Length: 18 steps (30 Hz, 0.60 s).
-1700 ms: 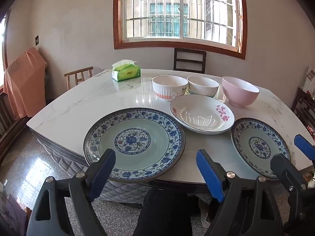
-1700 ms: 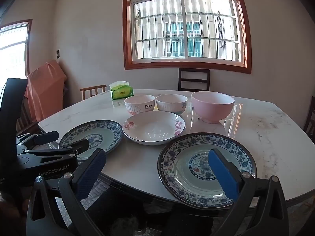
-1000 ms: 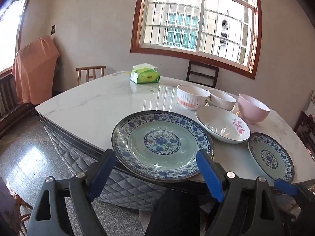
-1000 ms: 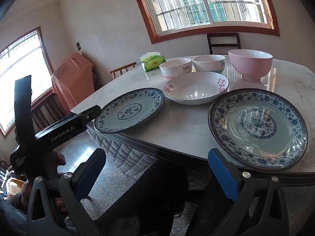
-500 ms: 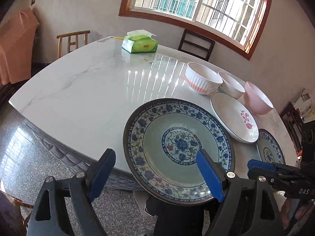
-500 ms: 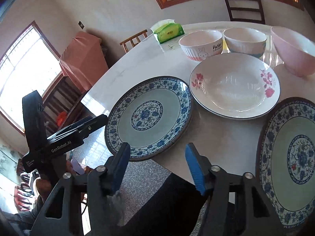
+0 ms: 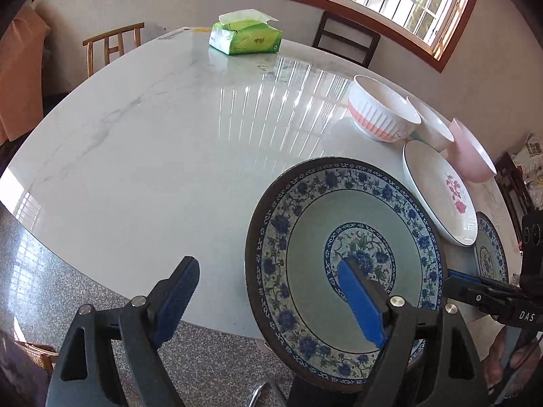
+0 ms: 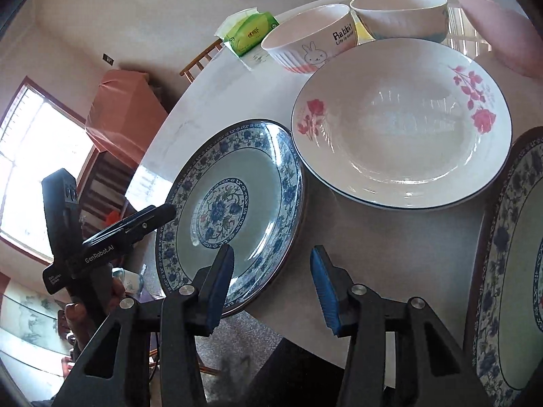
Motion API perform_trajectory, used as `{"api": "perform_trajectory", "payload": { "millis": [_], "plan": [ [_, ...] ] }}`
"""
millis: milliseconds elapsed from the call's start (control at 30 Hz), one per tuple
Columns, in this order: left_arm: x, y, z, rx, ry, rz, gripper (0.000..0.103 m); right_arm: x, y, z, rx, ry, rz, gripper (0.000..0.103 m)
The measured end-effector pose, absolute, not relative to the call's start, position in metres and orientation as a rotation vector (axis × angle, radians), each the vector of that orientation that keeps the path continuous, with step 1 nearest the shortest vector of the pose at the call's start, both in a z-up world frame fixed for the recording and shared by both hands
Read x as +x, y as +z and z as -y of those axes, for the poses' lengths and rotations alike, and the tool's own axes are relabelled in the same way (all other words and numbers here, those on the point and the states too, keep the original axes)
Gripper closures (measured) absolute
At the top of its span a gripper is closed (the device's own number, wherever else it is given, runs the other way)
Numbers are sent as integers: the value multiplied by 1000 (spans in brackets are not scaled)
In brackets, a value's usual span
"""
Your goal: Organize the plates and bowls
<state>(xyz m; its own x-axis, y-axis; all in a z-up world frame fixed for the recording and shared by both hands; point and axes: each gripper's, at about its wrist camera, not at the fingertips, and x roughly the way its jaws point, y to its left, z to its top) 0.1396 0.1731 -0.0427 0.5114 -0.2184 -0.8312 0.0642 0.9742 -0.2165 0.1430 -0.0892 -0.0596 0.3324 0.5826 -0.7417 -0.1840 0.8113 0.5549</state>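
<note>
At lower centre, the left gripper (image 7: pixel 268 302) gapes wide, the right gripper (image 8: pixel 271 285) narrower (both empty) over the plate (image 7: pixel 342 268); its near rim is hidden.

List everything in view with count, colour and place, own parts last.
Patterned plates: two, blue and white, near table edge, one either side.
Flowered plate: one, white with pink flowers, between them, farther back.
Bowls: three, rabbit-print white, plain white, pink, in a row behind the plates.
Tissue pack: one, green, far table side.
Table: one, white marble.
Chairs: two, wooden, beyond the table.
Left gripper: open, blue fingers, over left plate.
Right gripper: open, near that plate's right rim.
</note>
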Motion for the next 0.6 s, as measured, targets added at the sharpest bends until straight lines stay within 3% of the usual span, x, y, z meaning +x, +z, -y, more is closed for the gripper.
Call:
{"api": "perform_trajectory", "payload": {
  "millis": [67,167,200,267,400,600],
  "plan": [
    [142,-44,-173,-158,-177,-1037,23,146,-62,90,421,523,-1131,58],
    [145,-49,-172,-150,-180,-1071,57,148,-61,87,411,528,-1132,62],
    [145,-48,-172,-138,-170,-1071,73,149,-62,87,407,534,-1135,67],
    [147,-48,-175,-158,-167,-1075,74,150,-63,82,387,545,-1142,74],
    [147,-47,-183,-176,-158,-1064,75,150,-60,78,317,528,-1113,80],
    [153,-44,-194,-201,-129,-1042,76,154,-59,70,246,520,-1078,80]
  ]
}}
